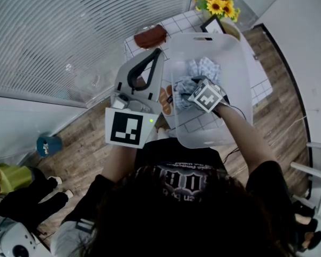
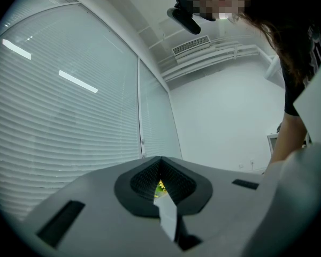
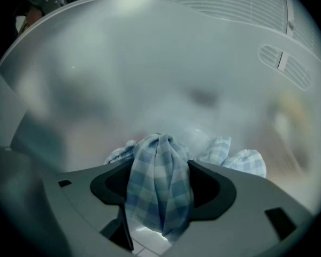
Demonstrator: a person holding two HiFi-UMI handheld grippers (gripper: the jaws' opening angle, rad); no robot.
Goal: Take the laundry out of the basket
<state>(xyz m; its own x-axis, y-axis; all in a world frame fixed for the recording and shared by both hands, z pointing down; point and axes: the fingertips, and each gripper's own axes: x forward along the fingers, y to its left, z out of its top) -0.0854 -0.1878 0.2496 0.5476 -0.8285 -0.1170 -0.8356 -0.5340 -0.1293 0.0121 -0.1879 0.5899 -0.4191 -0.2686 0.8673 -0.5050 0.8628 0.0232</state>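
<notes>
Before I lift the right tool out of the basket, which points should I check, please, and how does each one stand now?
1. The checked cloth sits in the right tool: ok, it is bunched between the jaws and both pads press on it.
2. The grip is strong enough for lifting: cannot tell.
3. The basket is open above the cloth: ok, no lid and nothing over it.
4. The rest of the cloth is free to follow: cannot tell, since its underside is hidden.
5. The left tool is out of the way: ok, it is outside the basket, jaws together, empty.
</notes>
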